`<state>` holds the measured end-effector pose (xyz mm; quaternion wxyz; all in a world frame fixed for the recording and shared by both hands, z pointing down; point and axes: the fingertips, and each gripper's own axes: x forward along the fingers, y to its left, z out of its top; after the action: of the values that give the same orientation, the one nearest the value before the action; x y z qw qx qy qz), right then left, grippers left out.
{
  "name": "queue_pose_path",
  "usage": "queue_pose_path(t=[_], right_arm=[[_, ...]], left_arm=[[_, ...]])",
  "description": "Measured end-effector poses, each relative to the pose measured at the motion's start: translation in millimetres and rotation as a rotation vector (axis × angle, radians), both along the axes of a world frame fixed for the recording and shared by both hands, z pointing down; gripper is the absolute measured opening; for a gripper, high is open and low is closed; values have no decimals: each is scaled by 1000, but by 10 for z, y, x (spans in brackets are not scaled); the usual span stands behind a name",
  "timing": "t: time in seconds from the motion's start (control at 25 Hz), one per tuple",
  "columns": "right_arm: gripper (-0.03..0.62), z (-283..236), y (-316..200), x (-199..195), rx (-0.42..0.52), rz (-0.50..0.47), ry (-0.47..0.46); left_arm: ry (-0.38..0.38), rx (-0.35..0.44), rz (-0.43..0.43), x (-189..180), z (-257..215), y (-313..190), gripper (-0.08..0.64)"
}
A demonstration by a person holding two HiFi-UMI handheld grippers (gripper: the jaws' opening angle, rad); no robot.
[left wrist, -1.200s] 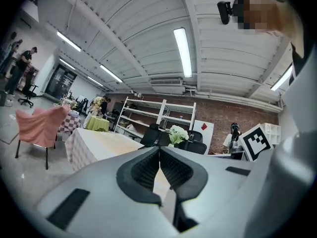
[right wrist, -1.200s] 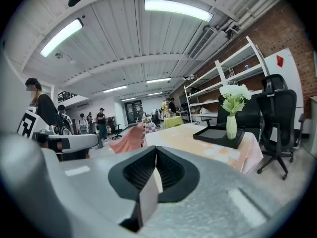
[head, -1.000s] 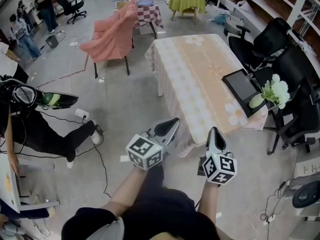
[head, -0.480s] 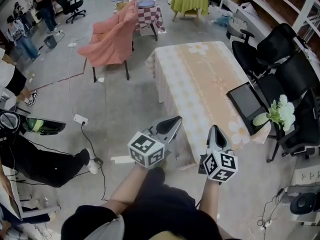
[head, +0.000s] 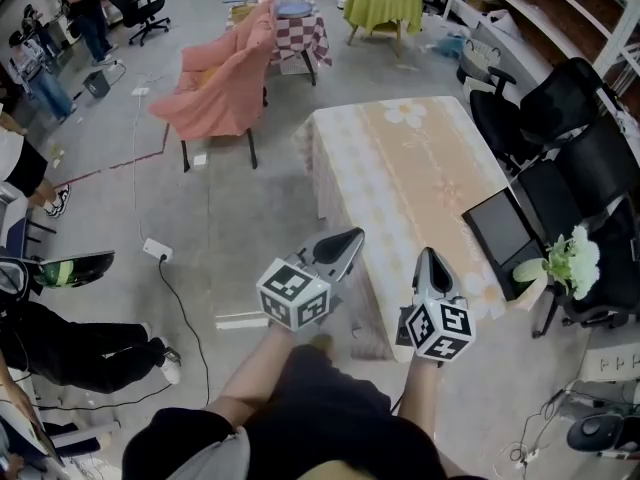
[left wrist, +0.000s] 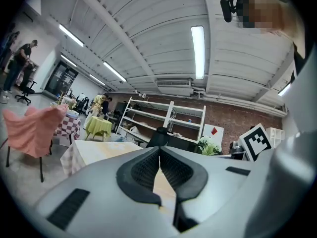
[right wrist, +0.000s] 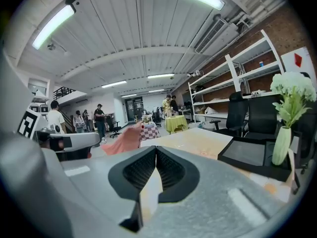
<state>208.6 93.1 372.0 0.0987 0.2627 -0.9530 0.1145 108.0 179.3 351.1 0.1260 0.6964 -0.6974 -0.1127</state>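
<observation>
Nothing is picked up yet: the left gripper (head: pixel 352 237) and right gripper (head: pixel 427 259) hover at the tabletop's (head: pixel 400 168) near end, jaws pressed together and empty, apart from the black tray (head: pixel 500 233) and vase of white flowers (head: pixel 570 258) at its near right edge.

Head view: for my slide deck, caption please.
Grey left gripper and right gripper, both shut, hover before a long peach-clothed table.

L gripper (left wrist: pixel 159 151) jaws pressed together, nothing btwn. Table (left wrist: pixel 96 150) just beyond tips. Pink-draped chair (left wrist: pixel 29 130) left of table, shelves (left wrist: pixel 148 119) behind it.
</observation>
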Motion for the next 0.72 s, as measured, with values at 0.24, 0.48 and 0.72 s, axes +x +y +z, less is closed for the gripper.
queue_pose_path(t=[0.24,0.48,0.72], right_arm=[[5,63,-189,-256,-3,20,7],[5,121,-265,-441,-11,28,5],[5,184,-181,-554,-21,12,12]], left_arm=[[7,-11,8,-283,92,-160,12],[1,-31,13,-465,183,-225,12],[9,-39,10,-527,248,-173,12]])
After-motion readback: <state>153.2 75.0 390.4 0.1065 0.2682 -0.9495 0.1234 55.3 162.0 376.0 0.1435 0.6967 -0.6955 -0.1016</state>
